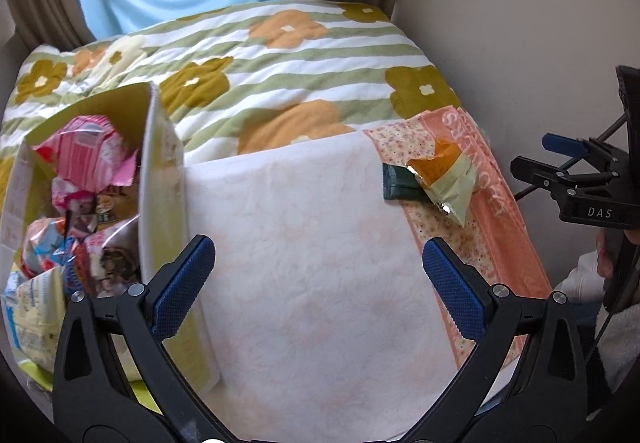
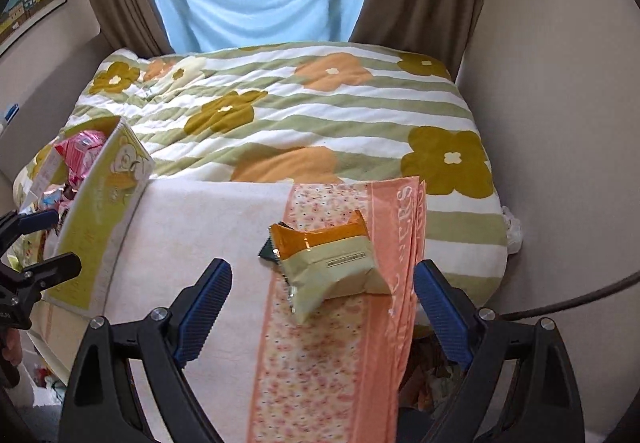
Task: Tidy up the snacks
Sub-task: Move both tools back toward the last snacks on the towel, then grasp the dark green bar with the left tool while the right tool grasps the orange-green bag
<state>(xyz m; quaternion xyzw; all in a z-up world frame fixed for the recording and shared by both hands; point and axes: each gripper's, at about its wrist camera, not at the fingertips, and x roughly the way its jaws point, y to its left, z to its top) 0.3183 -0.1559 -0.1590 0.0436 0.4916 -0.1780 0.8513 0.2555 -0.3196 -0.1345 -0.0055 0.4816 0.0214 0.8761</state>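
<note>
Both tools stand wide and empty: the right tool (image 2: 322, 307) hovers just short of the orange-and-cream snack packet (image 2: 332, 263), which lies on the towel (image 2: 208, 227) over the bed and partly covers a dark green packet (image 2: 269, 249); the left tool (image 1: 318, 279) hangs beside the yellow-green snack box (image 1: 164, 179). To my judgement, the right tool should close across the top packet's puffed middle only, lift it off the green one, and carry it into the box.

Both wrist views look down the bed (image 1: 320, 55) toward the window, sharing the towel (image 2: 224, 227).
</note>
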